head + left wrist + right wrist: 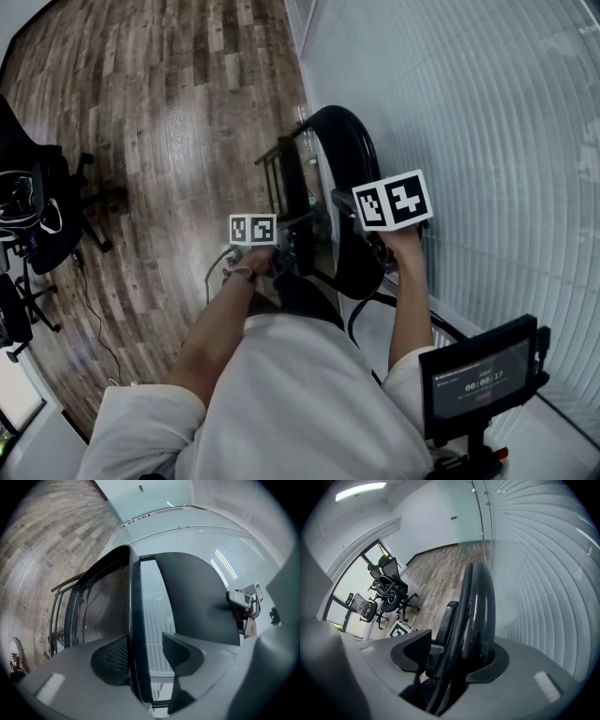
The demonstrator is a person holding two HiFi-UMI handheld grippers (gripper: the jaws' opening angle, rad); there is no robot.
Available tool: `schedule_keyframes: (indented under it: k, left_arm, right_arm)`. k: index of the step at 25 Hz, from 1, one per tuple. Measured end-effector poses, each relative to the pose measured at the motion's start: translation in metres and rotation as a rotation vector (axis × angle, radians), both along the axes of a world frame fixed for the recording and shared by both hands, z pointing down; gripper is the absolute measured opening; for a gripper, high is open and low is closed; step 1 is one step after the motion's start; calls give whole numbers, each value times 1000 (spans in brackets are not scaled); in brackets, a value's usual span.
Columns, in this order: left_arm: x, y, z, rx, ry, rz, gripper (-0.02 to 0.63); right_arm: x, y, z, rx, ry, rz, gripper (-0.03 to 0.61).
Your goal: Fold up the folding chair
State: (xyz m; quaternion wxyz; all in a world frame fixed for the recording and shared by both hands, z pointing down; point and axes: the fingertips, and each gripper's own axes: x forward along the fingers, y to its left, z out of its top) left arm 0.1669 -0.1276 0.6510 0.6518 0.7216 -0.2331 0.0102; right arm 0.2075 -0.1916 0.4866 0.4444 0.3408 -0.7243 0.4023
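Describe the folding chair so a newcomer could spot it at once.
Find the ribbed glass wall running down the right of the head view. Tight against it stands the folding chair: black, with a rounded hoop back and its seat tipped up close beside it. Unlike the bulky office chairs on wheeled bases far left across the wood floor, it is slim and thin-framed.

Wood floor (169, 112) lies at my left, black office chairs (42, 211) on it; white blinds (487, 122) right, small screen (478, 380) below.
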Motion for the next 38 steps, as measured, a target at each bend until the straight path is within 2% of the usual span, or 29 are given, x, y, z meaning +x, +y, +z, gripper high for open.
schedule_keyframes:
  k: [5, 23, 31, 38]
  left_arm:
    - [11, -3, 1, 15, 5, 68, 178]
    - [41, -2, 3, 42, -14, 178, 176]
    - [44, -2, 5, 41, -17, 178, 179]
    - [41, -3, 8, 37, -37, 158, 179]
  right_arm:
    - [1, -1, 0, 3, 8, 1, 236]
    - [8, 4, -3, 11, 27, 5, 233]
    - [8, 5, -3, 11, 32, 3, 233]
    - [6, 3, 2, 7, 37, 0, 201]
